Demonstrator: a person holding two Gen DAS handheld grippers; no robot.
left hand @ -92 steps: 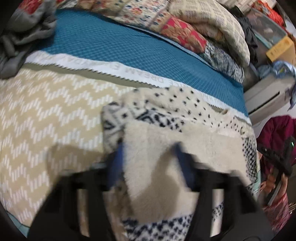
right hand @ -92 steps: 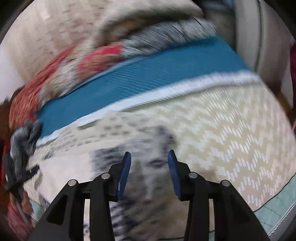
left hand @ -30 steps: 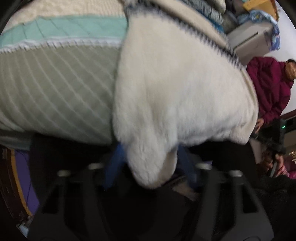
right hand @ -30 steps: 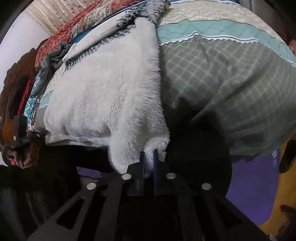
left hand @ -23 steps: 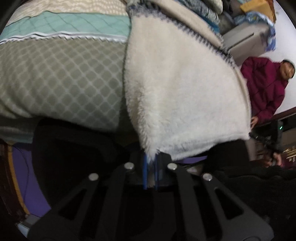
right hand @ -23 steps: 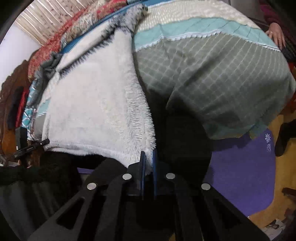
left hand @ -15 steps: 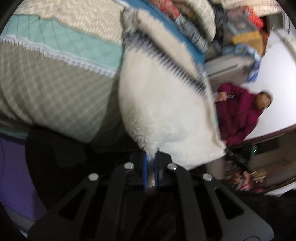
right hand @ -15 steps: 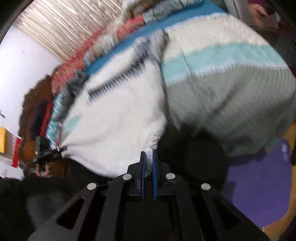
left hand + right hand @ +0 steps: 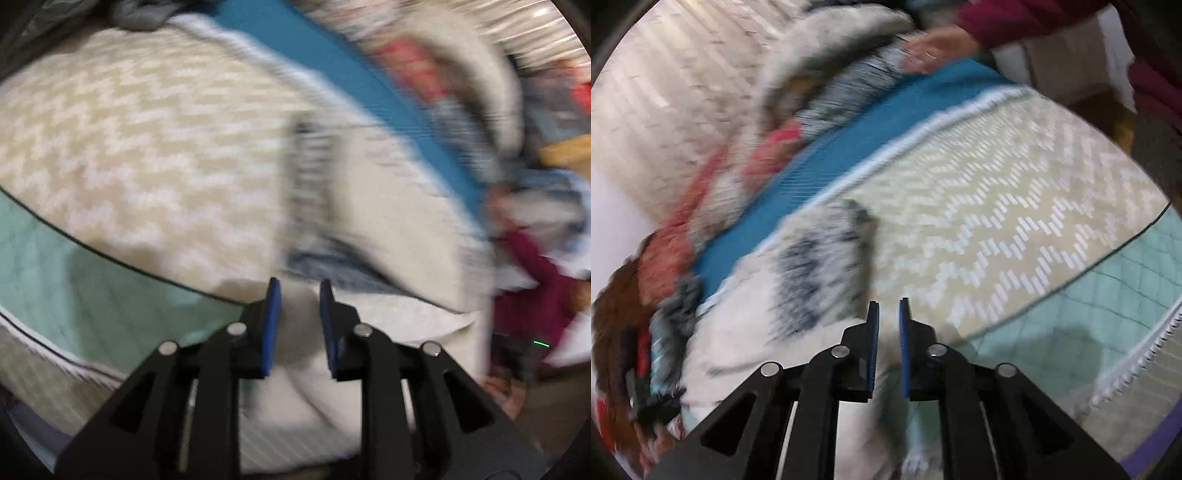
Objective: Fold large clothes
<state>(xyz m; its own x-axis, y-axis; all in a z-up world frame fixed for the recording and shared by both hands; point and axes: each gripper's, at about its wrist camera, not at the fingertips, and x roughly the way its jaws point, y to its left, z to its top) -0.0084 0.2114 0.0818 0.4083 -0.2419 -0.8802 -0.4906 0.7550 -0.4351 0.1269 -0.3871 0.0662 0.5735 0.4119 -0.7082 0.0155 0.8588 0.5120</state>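
Bedspread [image 9: 1015, 206] under fleece garment [image 9: 388, 236]. Your left gripper [image 9: 297, 314] and right gripper [image 9: 886, 332] both parted, gripping nothing. Risk: released fold slumps, fleece slides.

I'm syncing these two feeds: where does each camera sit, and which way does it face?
Left wrist: rides the left gripper, looking along its parted jaws over the fleece sweater and the bedspread.
Right wrist: rides the right gripper, jaws slightly apart, facing the sweater's patterned edge and the pillows.
Shared: sweater, zigzag bedspread, teal band; each view shows only its own gripper.
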